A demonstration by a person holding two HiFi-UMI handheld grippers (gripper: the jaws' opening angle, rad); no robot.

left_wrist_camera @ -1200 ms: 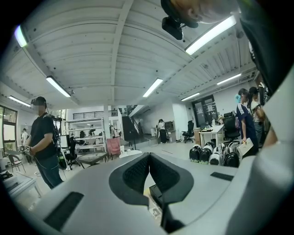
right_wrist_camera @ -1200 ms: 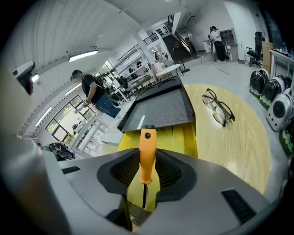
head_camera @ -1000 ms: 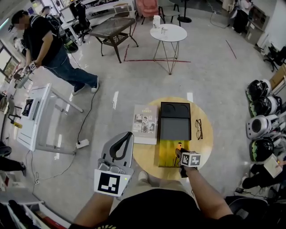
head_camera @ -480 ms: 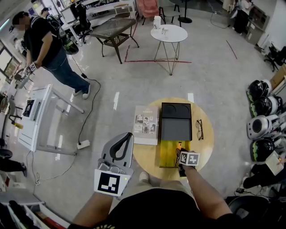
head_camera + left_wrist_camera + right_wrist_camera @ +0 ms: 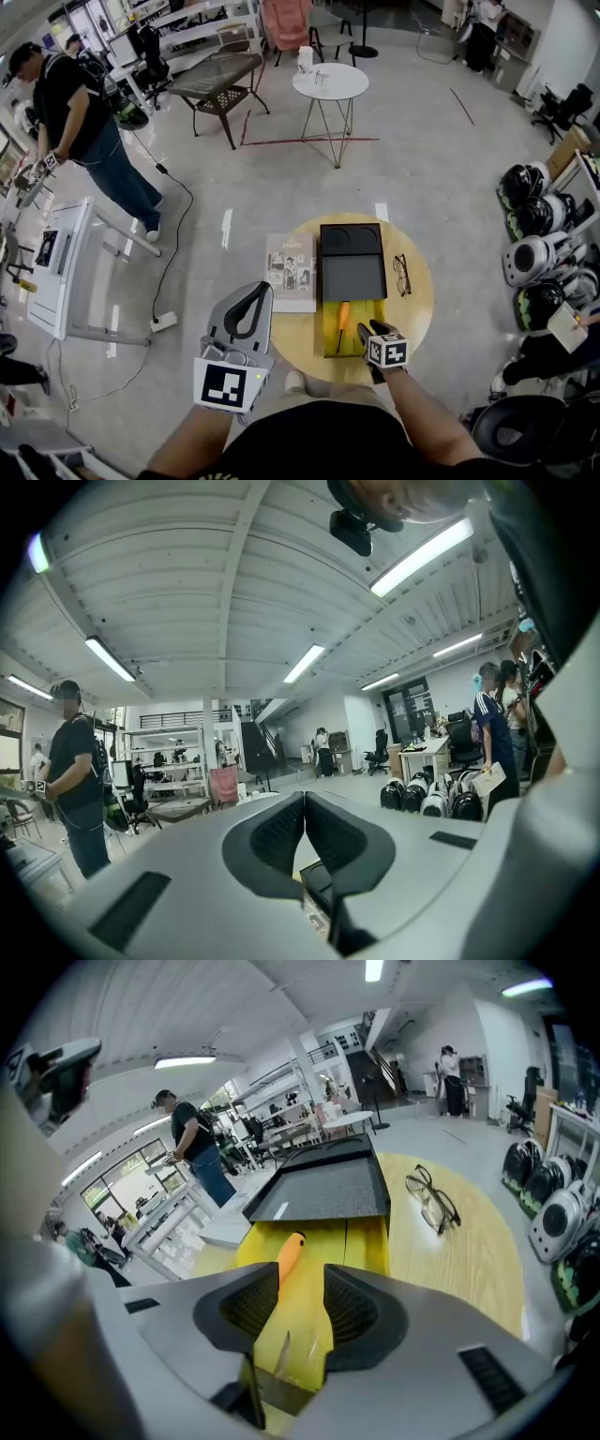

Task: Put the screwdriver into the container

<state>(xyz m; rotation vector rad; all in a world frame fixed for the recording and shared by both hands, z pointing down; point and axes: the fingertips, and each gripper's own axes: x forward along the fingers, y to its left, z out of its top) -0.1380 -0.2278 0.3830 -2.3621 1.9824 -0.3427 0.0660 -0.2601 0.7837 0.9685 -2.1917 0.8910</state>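
Note:
The screwdriver (image 5: 343,318), orange handle (image 5: 289,1256) and thin metal shaft (image 5: 283,1355), lies inside the yellow container (image 5: 359,330) on the round wooden table (image 5: 412,314). My right gripper (image 5: 367,332) hovers over the container's (image 5: 364,1241) near end. Its jaws (image 5: 300,1302) are opening, and the screwdriver passes below the gap with neither pad pressing on it. My left gripper (image 5: 256,292) is held off the table's left edge. In the left gripper view its jaws (image 5: 305,803) are shut, tips touching, with nothing between them.
A black lid or tray (image 5: 352,262) overlaps the container's far end. A booklet (image 5: 292,272) lies left of it and glasses (image 5: 401,274) lie to the right. Helmets (image 5: 530,258) line the floor at right. A person (image 5: 70,103) stands far left.
The right gripper has drawn back toward me and its jaws have widened. The orange screwdriver now shows lying in the yellow container. The left gripper has barely moved.

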